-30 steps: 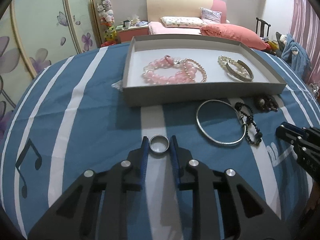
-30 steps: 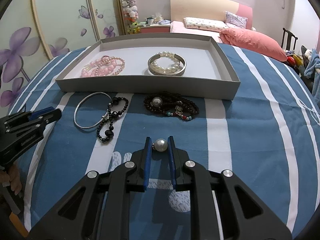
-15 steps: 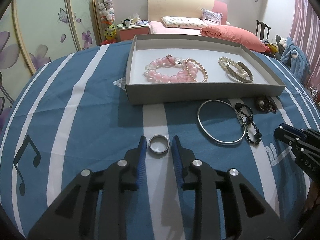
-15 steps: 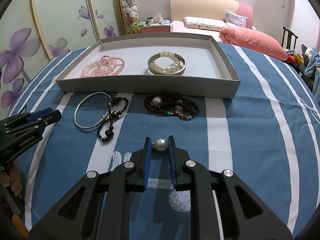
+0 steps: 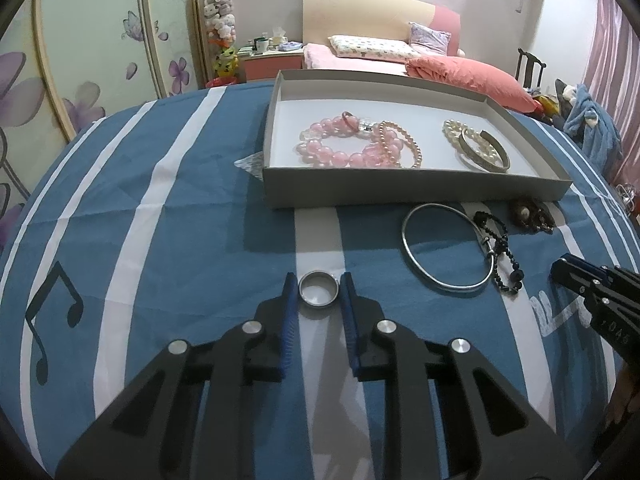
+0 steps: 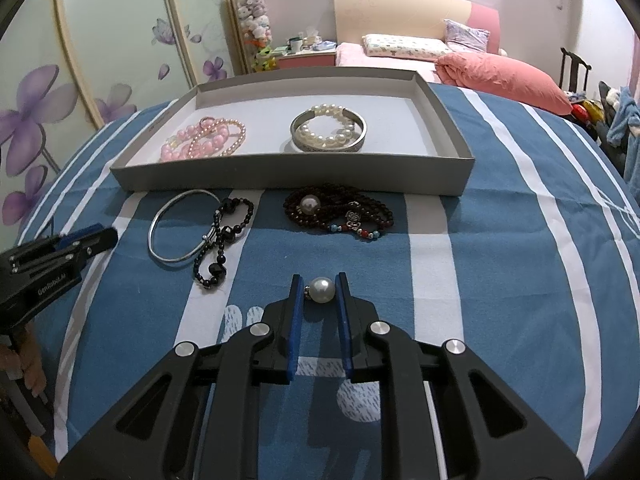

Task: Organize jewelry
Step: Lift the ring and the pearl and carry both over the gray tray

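While left tool (image 5: pixel 319 286) is closing on ring (image 5: pixel 319 289) | right tool (image 6: pixel 319 287) pinches pearl (image 6: pixel 322 289) | tray (image 6: pixel 280 188) ahead holds four bracelets | bangle (image 6: pixel 182 228), two bead strings remain outside.

A: What is the left hand-held gripper (image 5: pixel 319 286) doing?
B: Pointing down, jaws closing on a ring (image 5: pixel 319 289).
A: And the right hand-held gripper (image 6: pixel 319 286)?
B: Pointing down too, squeezing a pearl (image 6: pixel 322 289).

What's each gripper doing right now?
Left gripper: fingers closing on the ring between them.
Right gripper: shut on the pearl.
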Demonstrator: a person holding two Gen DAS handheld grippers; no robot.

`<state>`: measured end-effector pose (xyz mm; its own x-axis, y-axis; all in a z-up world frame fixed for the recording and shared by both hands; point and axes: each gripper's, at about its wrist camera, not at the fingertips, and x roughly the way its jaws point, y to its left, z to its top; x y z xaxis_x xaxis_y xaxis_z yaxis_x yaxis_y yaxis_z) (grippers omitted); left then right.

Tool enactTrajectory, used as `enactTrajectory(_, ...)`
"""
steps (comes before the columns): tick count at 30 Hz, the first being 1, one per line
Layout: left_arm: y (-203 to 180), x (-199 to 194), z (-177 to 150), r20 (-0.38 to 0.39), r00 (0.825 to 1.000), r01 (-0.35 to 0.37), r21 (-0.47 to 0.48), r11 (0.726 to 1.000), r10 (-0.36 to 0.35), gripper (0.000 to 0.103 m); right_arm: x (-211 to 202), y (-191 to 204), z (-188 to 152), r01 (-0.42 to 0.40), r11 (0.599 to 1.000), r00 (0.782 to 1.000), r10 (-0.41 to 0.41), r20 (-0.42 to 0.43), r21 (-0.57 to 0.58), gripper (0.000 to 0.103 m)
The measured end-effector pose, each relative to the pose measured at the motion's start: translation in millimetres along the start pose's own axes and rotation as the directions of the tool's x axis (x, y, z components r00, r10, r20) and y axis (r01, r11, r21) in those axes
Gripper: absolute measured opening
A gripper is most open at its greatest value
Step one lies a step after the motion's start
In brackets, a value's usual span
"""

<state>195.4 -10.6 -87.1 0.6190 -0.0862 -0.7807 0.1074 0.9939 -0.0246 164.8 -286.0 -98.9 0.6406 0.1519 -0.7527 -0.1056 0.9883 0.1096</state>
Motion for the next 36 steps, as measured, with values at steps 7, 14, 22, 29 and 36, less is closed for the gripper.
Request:
enactTrajectory(7,4.7,-19.5,-5.5,0.057,0.998,0.024,-0.036,0.999,-0.021,0.022,-31.0,4.6,4.5,-0.028,0.999,0.991,0.025,0.13,0.022,0.017)
enactTrajectory(14,-7.9,-61.0,-4.8,0.221,0.975,0.029,-0.02,0.999,-0.024,0.022,-61.6,23.2,13.0,-0.048,0.999,0.957,0.047,0.286,-0.005,0.017)
enactTrajectory(22,-22.3,-105.6,-2.2,0.417,0.909,-0.001,0.018,1.0,-0.007,0.022,-89.1,35.5,17.2,-0.026,0.999,0.901,0.038,0.433,-0.032,0.017)
enactTrajectory(29,-30.3,-133.1,-4.6,0.537,0.844,-0.027,0.016,1.0,0.014,0.022,-105.3,39.3,17.1,0.023,0.999,0.846,-0.003,0.534,-0.032,0.017)
enactTrajectory(36,-31.3,-141.8,-5.5,0.592,0.804,-0.056,-0.008,0.998,0.05,0.022,-116.4,41.8,14.2,0.09,0.996,0.783,-0.058,0.619,-0.021,0.017)
